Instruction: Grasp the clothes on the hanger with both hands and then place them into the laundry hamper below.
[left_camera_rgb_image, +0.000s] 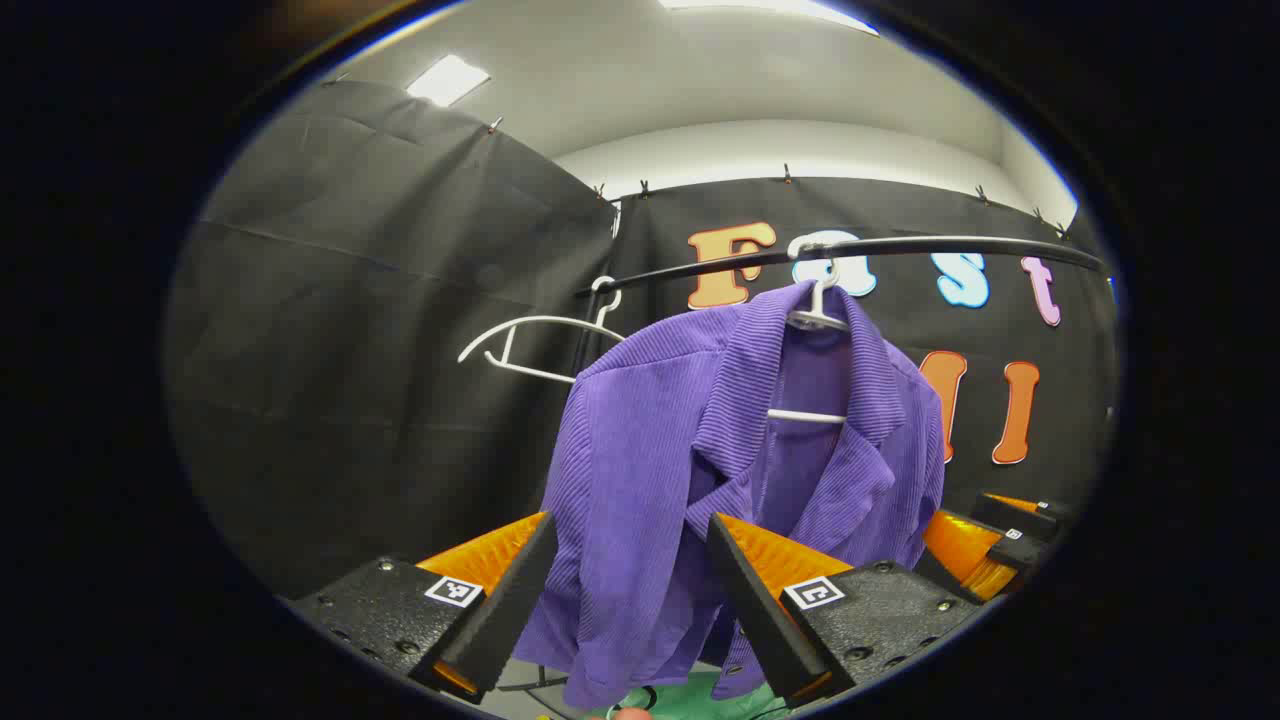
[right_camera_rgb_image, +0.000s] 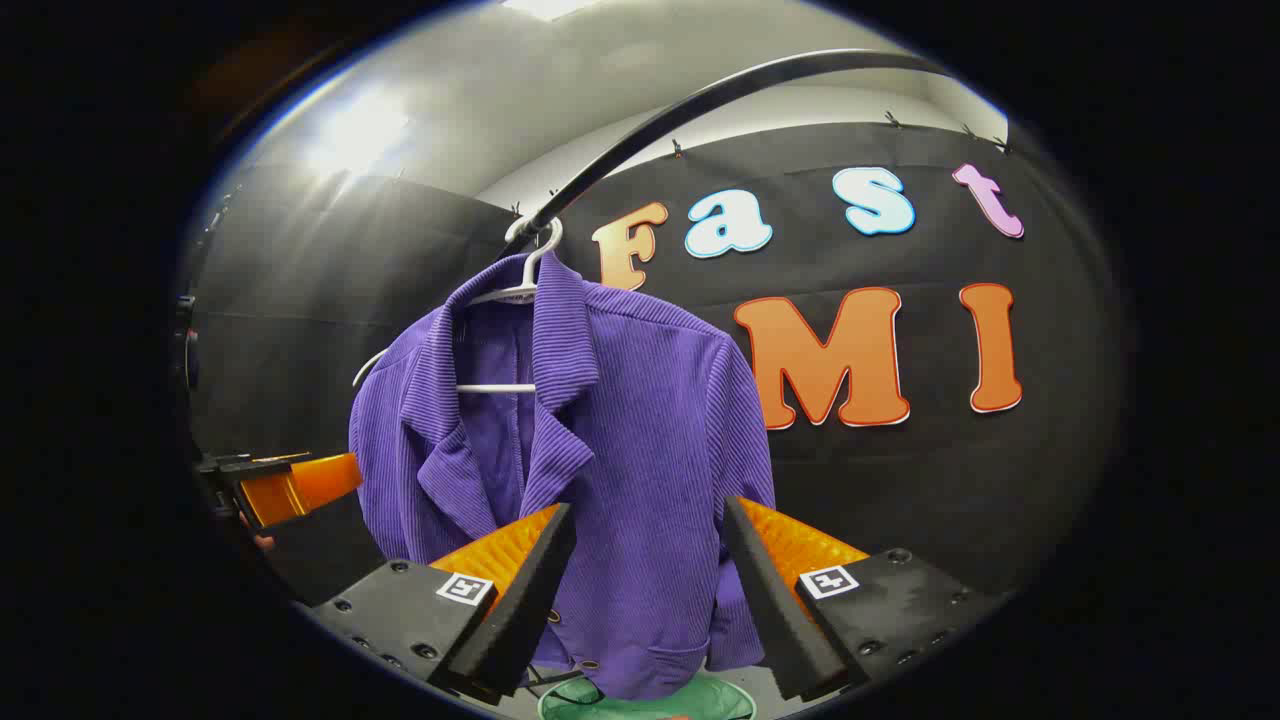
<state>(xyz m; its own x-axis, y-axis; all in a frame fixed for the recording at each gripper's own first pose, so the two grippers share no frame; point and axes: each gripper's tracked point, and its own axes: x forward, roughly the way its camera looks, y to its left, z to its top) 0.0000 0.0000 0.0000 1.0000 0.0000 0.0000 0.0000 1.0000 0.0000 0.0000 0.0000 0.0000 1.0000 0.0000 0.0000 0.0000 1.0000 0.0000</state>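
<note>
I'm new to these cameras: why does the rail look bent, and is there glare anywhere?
Fisheye distortion: in the right gripper view the straight rail bows into an arc over the purple jacket; in the left gripper view it curves only gently. Glare: the right gripper view has a washed-out bloom from a ceiling light; in the left gripper view the ceiling panel stays crisp. The jacket looks sharp in both.

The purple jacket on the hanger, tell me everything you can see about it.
The purple jacket looks like ribbed, corduroy-like cloth, with a wide notched collar and lapels, hanging open down the front. It hangs upright on a white hanger hooked over a dark rail. Its hem hangs just above a green hamper. The left gripper and right gripper are both open in front of it, not gripping it.
</note>
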